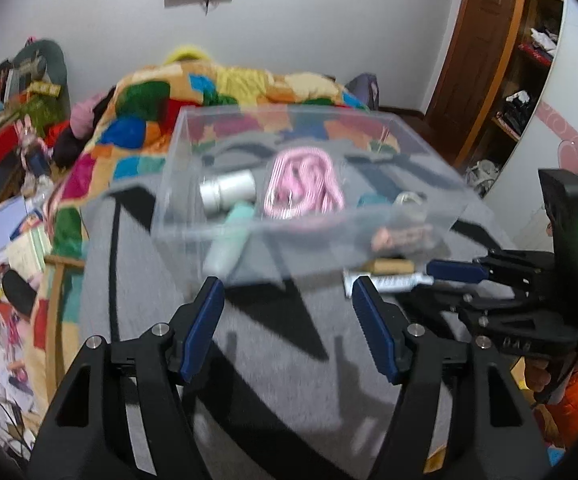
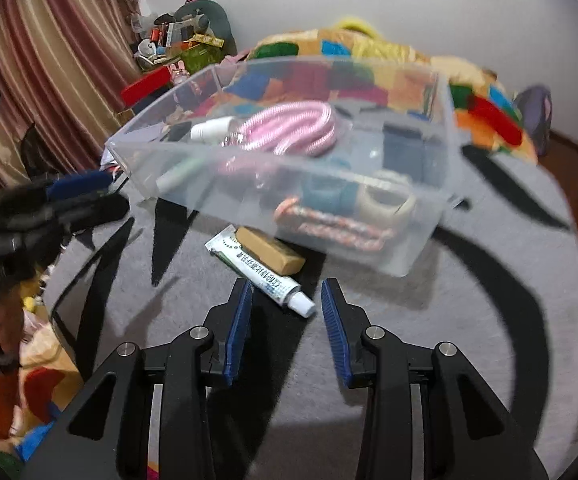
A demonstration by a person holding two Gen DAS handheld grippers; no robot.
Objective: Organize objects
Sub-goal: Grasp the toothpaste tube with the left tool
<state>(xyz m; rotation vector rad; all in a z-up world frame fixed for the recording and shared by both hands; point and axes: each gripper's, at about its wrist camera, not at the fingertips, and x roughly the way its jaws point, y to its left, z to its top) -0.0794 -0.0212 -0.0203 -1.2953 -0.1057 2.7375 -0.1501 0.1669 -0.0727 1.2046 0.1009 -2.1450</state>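
One tube (image 2: 261, 273) and one eraser (image 2: 270, 255) lie outside the bin (image 2: 369, 248)

One clear bin (image 2: 417, 248) sits on one grey mat (image 2: 409, 340). Inside it: one pink cable coil (image 2: 289, 128), one white bottle (image 2: 213, 128), one tape roll (image 2: 389, 200), one braided cord (image 2: 341, 228), one green tube (image 2: 181, 172); the other contents blur together and cannot be counted. Outside the bin lie two things: one glue tube (image 2: 261, 272) and one tan block (image 2: 269, 254). Two grippers show: left (image 1: 289, 304) and right (image 2: 287, 300), four blue pads in all.
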